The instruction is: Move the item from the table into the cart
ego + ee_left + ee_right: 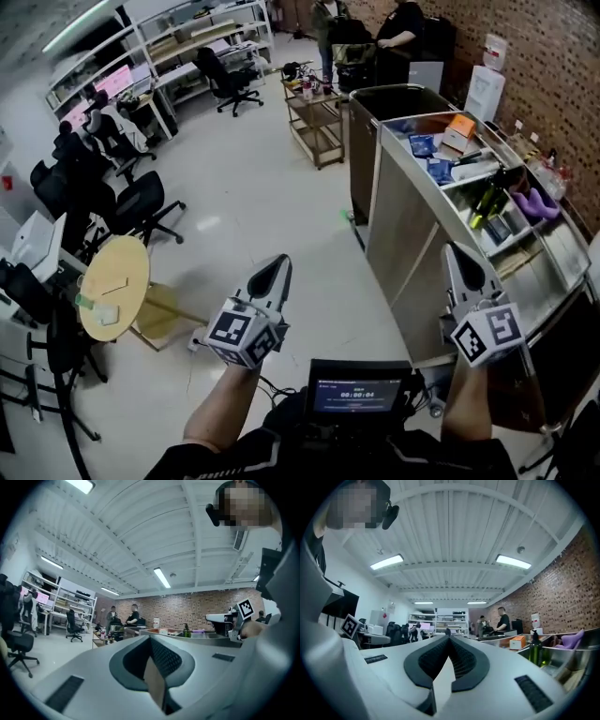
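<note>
Just square markers (236,328) on left tool (278,266), right tool (454,252).

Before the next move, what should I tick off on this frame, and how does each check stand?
1. Left gripper empty: ok, jaws together with nothing between them.
2. Right gripper empty: ok, jaws together with nothing held.
3. Jaws open for a pick: not ok, both are shut.
4. Item on the table identified: cannot tell; small pale pieces lie on it, too small to make out.
5. Grippers at the table: not ok, both are held out in front over the floor, and the table is off to the left.
6. Room in the cart: probably ok; its upper trays hold things, but bare metal shows lower down.
</note>
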The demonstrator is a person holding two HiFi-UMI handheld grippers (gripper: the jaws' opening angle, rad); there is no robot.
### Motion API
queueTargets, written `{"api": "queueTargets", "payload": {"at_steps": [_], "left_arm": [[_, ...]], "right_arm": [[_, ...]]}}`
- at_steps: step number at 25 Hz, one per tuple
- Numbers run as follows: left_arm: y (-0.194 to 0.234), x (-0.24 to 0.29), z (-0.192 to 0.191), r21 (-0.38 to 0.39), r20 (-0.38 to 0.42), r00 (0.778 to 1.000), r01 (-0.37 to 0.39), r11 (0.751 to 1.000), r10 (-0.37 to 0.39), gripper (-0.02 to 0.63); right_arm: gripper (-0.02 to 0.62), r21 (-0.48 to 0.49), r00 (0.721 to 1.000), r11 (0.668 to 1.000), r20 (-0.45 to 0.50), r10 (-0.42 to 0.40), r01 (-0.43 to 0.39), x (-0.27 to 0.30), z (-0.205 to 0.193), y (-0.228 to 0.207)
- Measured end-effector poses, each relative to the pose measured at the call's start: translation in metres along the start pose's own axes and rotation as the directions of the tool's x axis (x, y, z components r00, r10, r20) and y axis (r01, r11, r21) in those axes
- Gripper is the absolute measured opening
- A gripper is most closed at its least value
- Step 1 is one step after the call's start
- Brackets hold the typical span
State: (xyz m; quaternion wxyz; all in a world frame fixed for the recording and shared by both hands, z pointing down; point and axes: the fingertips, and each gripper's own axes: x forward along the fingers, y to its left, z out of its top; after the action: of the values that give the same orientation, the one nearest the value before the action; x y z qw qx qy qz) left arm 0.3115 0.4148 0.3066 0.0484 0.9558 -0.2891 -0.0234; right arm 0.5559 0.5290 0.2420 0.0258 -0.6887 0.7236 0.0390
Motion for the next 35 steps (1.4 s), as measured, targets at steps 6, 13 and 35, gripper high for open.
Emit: {"api": "queueTargets", "payload": {"at_steps": [6, 13, 35], "left_arm": [[0.129, -0.030, 0.010, -0.012, -0.008, 0.986, -0.168, 0.986, 0.168, 0.002], [0.321, -0.084, 0.012, -0.013, 0.027, 0.951, -0.308, 0.951, 0.308, 0.002], [0.708, -0.212, 0.012, -0.057, -0.012, 0.453, -0.891, 0.451, 0.892, 0.002]], "right_arm": [[0.003, 0.036, 0.984, 0.984, -0.021, 0.177, -0.177, 0.140, -0.025, 0.073], [0.003, 0.045, 0.955, 0.954, -0.029, 0.297, -0.295, 0.320, -0.062, 0.197], [0.003, 0.120, 0.419, 0.416, -0.003, 0.908, -0.901, 0.753, -0.128, 0.566]]}}
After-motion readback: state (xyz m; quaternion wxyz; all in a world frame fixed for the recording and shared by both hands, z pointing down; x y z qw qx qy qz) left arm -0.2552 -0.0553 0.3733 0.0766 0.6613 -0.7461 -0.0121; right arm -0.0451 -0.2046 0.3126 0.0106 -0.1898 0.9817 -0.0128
